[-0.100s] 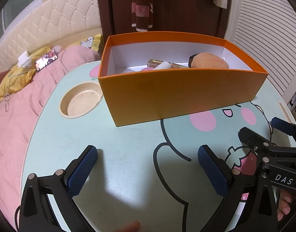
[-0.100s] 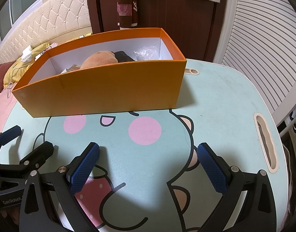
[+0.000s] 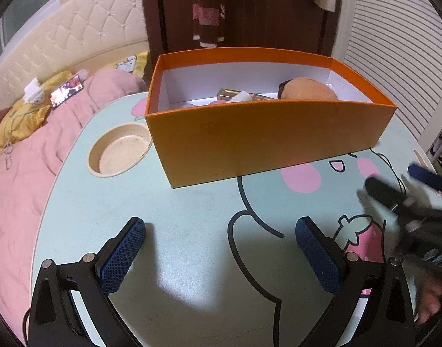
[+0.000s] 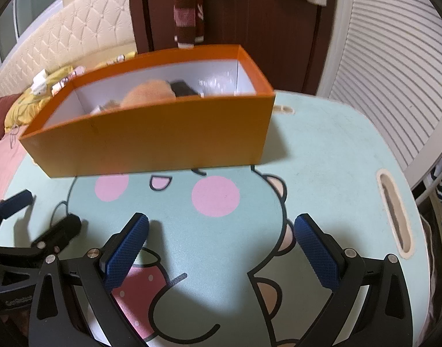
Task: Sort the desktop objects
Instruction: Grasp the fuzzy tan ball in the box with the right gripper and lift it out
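Observation:
An orange box (image 3: 267,141) (image 4: 151,144) stands at the far middle of the mint cartoon table (image 3: 192,211) (image 4: 330,156). Inside it lie a round orange plush (image 3: 307,88) (image 4: 148,92), a gold tube (image 3: 235,94), a black item (image 4: 182,88) and clear plastic (image 4: 218,82). My left gripper (image 3: 219,248) hovers open over the bare tabletop in front of the box, nothing between its fingers. My right gripper (image 4: 221,248) is open too, above the cartoon print; it shows blurred at the right edge of the left wrist view (image 3: 400,190).
A round cup recess (image 3: 118,150) sits left of the box, a handle slot (image 4: 394,214) near the table's right edge. A pink-covered bed (image 3: 24,167) with a phone (image 3: 66,92) lies left. A dark door (image 4: 250,14) and ribbed wall (image 4: 394,57) stand behind.
The right gripper has shifted, now blurred in the left wrist view, and the box looks smeared in its own view. The left gripper has barely moved. Both stay open.

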Demonstrator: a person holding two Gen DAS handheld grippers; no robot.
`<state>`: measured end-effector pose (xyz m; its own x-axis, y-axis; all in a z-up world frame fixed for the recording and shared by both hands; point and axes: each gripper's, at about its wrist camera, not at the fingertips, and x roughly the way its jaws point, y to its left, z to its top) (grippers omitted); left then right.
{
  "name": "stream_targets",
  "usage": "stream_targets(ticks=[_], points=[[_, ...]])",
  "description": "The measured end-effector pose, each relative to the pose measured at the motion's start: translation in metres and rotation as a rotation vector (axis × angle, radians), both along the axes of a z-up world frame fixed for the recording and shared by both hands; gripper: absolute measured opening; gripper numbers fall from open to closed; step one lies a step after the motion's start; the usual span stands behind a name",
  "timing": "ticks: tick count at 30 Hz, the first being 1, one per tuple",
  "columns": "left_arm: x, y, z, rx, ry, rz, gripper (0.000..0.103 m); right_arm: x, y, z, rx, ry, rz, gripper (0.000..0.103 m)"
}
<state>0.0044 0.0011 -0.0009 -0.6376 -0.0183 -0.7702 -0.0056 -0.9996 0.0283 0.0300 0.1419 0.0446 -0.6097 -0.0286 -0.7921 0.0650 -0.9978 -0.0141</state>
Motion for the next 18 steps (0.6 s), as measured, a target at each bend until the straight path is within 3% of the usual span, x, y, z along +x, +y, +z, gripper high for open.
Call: stream_targets(ticks=[4,11,13,18], points=[[0.007,-0.001,-0.001,-0.009,0.016,0.0,0.103,-0.026,-0.013,0.021,-0.052,0.036,0.08,0.09],[0.021,-0.039,0.001,0.03,0.008,-0.017,0.103,-0.075,-0.034,0.056,-0.134,0.084,0.245,0.086],[0.022,-0.039,0.0,0.027,0.009,-0.016,0.103,-0.096,-0.046,0.056,-0.135,0.033,0.292,0.074],[0.021,-0.036,-0.001,0.028,0.008,-0.013,0.103,-0.155,-0.062,0.025,-0.122,-0.145,0.336,0.072]])
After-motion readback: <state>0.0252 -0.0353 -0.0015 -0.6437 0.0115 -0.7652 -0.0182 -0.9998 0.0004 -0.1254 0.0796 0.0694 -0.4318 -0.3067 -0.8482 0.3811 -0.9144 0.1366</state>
